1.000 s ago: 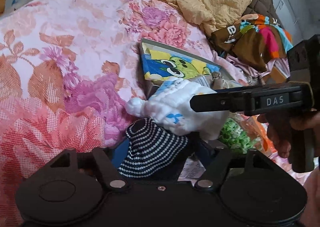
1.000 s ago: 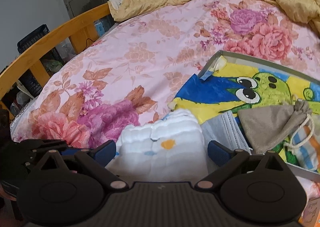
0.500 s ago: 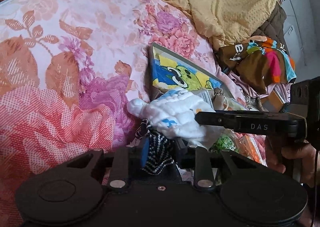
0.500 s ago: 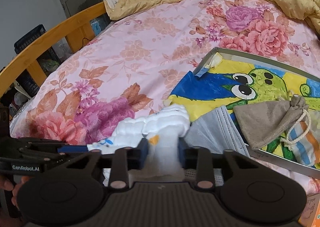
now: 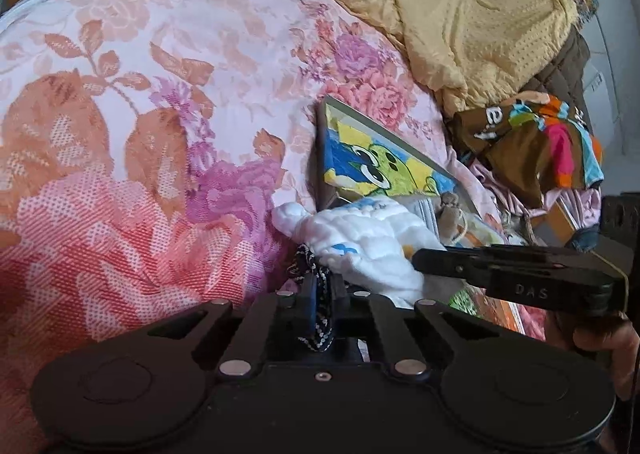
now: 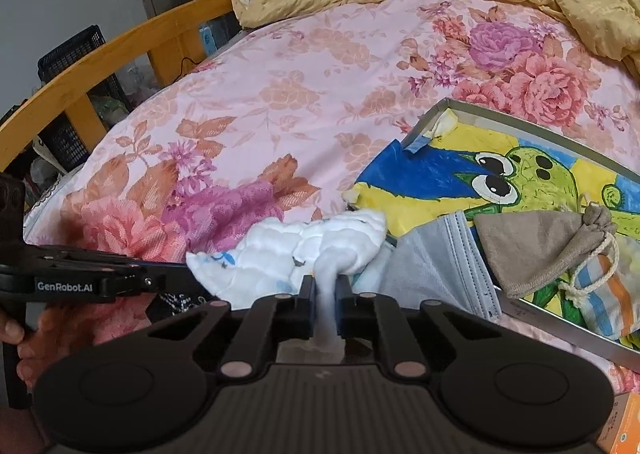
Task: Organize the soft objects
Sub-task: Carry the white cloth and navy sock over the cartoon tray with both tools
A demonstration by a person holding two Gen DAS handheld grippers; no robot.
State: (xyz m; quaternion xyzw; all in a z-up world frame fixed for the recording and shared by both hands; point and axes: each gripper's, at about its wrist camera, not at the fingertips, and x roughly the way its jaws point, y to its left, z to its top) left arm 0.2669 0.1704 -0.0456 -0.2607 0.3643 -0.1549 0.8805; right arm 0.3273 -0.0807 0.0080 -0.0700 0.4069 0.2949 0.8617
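Observation:
My left gripper (image 5: 320, 296) is shut on a black-and-white striped cloth (image 5: 318, 328) by the near corner of the tray. My right gripper (image 6: 325, 304) is shut on a white quilted cloth (image 6: 288, 250), which also shows in the left wrist view (image 5: 368, 246). The right gripper shows side-on in the left wrist view (image 5: 416, 254), the left gripper side-on in the right wrist view (image 6: 188, 280). The white cloth lies partly over the grey tray (image 6: 448, 103) lined with a frog drawing. A grey face mask (image 6: 444, 254) and a beige drawstring pouch (image 6: 536, 246) lie in the tray.
The tray rests on a pink floral bedspread (image 6: 280, 93). A yellow blanket (image 5: 460, 1) is heaped at the far side. Colourful brown clothing (image 5: 536, 137) lies right of the tray. A wooden bed rail (image 6: 100, 61) and a black crate (image 6: 76, 53) stand to the left.
Both grippers went from open to shut, the left one on the striped cloth and the right one on the white cloth. The white cloth is now bunched and pulled up.

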